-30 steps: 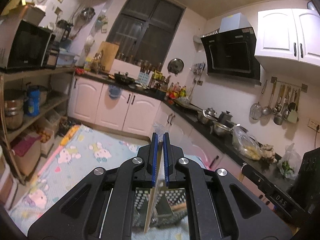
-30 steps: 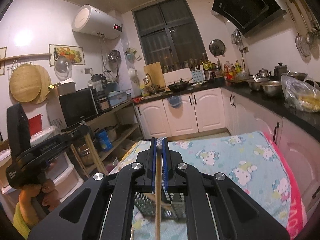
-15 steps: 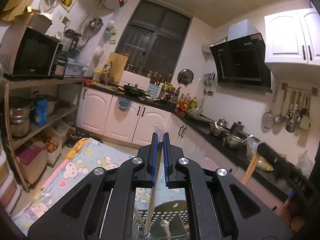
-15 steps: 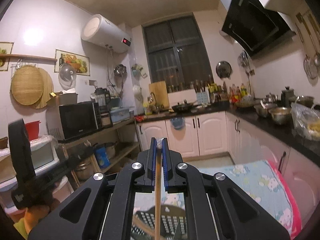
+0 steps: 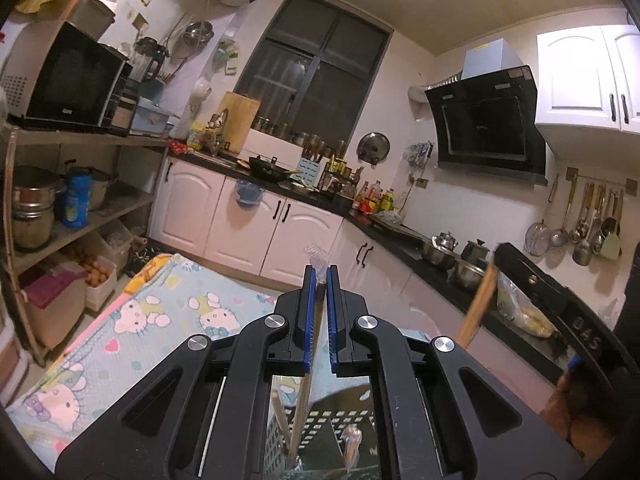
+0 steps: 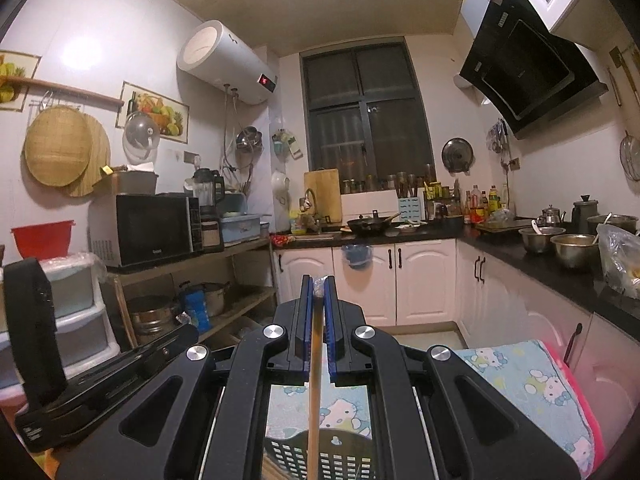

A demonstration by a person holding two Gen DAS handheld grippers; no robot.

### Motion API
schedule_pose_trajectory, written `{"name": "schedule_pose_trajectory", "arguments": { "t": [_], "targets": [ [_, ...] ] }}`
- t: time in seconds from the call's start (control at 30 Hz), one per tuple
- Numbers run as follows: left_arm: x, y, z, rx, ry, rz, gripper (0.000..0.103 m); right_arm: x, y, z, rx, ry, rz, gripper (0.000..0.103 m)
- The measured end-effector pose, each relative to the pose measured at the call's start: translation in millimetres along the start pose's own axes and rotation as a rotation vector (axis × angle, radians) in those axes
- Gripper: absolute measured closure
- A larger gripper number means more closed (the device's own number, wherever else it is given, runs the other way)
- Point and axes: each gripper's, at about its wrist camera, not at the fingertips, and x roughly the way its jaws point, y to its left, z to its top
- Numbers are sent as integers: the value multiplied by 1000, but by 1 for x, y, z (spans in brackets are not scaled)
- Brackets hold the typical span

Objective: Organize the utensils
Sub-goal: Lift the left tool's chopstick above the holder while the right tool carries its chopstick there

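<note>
Left gripper (image 5: 319,280): pinching a wrapped chopstick (image 5: 301,408) above the basket (image 5: 332,412).
Right gripper (image 6: 319,290): pinching another chopstick (image 6: 315,396) over it.
Progress: some utensils already in; these two apparently left.

In my left wrist view, my left gripper (image 5: 319,280) sits at lower centre with a chopstick (image 5: 301,408) between its fingers, running down into the perforated basket (image 5: 328,412) at the bottom edge. The patterned mat (image 5: 168,316) spreads to the lower left, the microwave (image 5: 68,80) stands on a shelf at upper left, and the range hood (image 5: 486,124) hangs at right. In my right wrist view, my right gripper (image 6: 319,292) holds another chopstick (image 6: 314,400) above the basket (image 6: 332,456); the counter (image 6: 560,272) runs along the right.
</note>
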Motion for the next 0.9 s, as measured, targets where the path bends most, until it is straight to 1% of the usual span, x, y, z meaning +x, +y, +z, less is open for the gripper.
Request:
{"name": "schedule_pose_trajectory", "arguments": {
  "t": [0.2,0.43,0.7,0.9],
  "targets": [
    [3,3,-12,-10,20,-16,102,13,-3,-20,-5,10,-8,97],
    [3,9,-23,-21,33,-25,102,24,0,-43,-46,33,-36,97],
    [2,11,-33,-20,57,-21,102,26,-3,-62,-64,31,-66,97],
    [3,14,-38,-20,64,-17,102,21,-6,-78,-68,50,-83,97]
  ]
}}
